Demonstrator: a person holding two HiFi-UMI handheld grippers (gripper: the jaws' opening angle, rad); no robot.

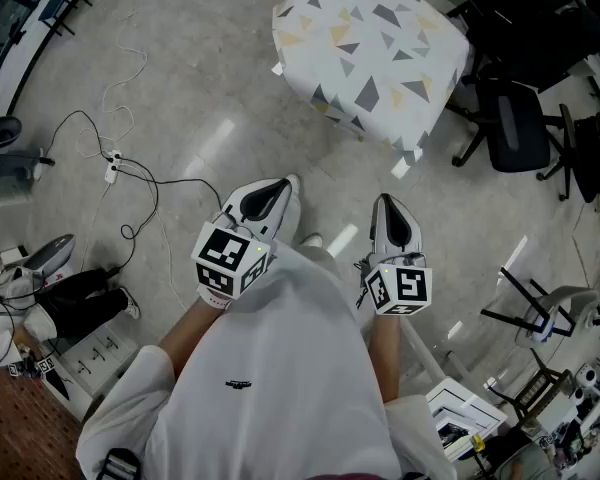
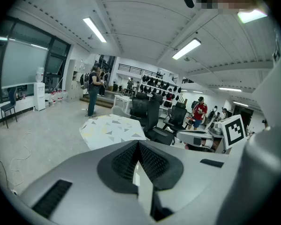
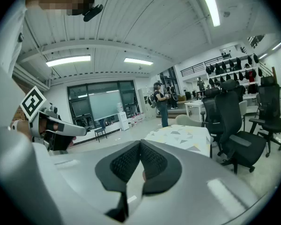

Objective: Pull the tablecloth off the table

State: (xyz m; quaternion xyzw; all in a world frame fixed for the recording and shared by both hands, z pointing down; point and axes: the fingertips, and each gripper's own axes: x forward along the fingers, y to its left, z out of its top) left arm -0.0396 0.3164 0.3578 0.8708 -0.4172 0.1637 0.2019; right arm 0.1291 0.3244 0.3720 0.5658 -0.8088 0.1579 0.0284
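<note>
A small table under a white tablecloth (image 1: 370,53) with grey and yellow triangles stands on the floor ahead of me, a step or so away. The cloth hangs over the table's sides. My left gripper (image 1: 283,185) and right gripper (image 1: 384,201) are held close to my body, well short of the table, both shut with nothing between the pads. In the left gripper view the tablecloth (image 2: 110,128) lies beyond the closed left gripper (image 2: 138,144). In the right gripper view the tablecloth (image 3: 180,136) shows past the closed right gripper (image 3: 140,143).
Black office chairs (image 1: 515,128) crowd the table's right side. Cables and a power strip (image 1: 112,166) trail over the floor at left. Clutter lies at lower left (image 1: 40,308) and lower right (image 1: 540,408). A person (image 2: 92,90) stands far behind the table.
</note>
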